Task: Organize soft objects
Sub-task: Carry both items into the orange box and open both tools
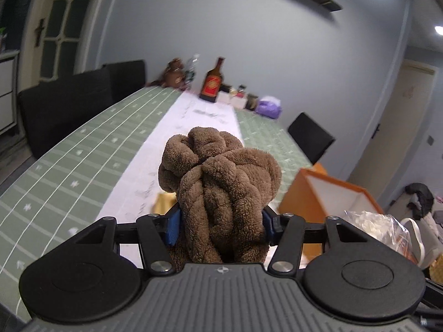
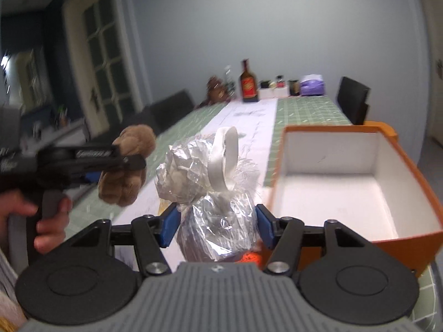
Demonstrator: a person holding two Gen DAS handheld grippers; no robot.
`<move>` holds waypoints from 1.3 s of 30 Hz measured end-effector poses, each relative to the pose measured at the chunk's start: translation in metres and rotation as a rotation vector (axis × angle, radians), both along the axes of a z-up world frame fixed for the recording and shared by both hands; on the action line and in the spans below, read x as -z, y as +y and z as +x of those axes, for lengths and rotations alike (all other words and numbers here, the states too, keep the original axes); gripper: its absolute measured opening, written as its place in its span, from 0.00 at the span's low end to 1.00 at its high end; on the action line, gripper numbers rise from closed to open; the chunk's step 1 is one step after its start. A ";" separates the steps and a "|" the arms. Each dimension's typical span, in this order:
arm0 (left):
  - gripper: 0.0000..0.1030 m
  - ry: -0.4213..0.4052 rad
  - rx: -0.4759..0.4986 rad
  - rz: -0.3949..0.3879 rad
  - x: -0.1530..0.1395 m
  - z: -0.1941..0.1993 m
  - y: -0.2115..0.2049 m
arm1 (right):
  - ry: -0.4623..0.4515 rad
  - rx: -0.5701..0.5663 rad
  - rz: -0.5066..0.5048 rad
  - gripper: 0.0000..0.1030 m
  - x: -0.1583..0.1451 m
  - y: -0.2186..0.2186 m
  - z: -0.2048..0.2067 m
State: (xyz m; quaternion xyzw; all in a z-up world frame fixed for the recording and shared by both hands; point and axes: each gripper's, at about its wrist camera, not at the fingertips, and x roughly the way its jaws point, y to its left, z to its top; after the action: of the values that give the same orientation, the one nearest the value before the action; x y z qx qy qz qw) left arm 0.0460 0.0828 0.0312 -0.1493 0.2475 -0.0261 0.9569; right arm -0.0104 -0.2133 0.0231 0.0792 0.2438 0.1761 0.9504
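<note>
Left gripper point(image 1: 220, 228) jaws clamp brown plush point(image 1: 218, 182); right gripper point(image 2: 216, 228) jaws clamp wrapped bundle point(image 2: 213, 193). Carry both over orange box point(image 2: 409, 182) right of jaws, lower inside, then release.

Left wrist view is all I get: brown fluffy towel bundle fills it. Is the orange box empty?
Observer: Yes. In the right wrist view the open orange cardboard box shows a bare white interior, nothing inside.
Operator: What's the right tool doing?
Observer: The right tool is clamped on a crinkly clear-plastic-wrapped bundle with a white ribbon loop, held up in front of the box's left wall.
Operator: Is my towel off the table?
Observer: Yes. The brown fluffy towel bundle hangs in the left tool, above the green checked tablecloth, left of the wrapped bundle.
</note>
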 end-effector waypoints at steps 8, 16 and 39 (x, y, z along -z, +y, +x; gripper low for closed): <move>0.62 -0.018 0.266 -0.024 -0.014 0.024 -0.084 | -0.042 0.298 -0.054 0.56 -0.011 -0.053 0.002; 0.62 0.075 0.436 0.013 0.018 0.055 -0.164 | 0.013 0.419 -0.055 0.56 0.001 -0.094 0.019; 0.85 0.081 0.366 0.123 0.018 0.045 -0.195 | 0.111 0.419 -0.109 0.56 0.026 -0.119 0.053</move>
State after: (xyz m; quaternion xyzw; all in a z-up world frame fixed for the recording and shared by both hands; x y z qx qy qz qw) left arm 0.0911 -0.1119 0.0131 -0.0441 0.3099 -0.1783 0.9329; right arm 0.0424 -0.3320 -0.0026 0.0864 0.2830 -0.0432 0.9542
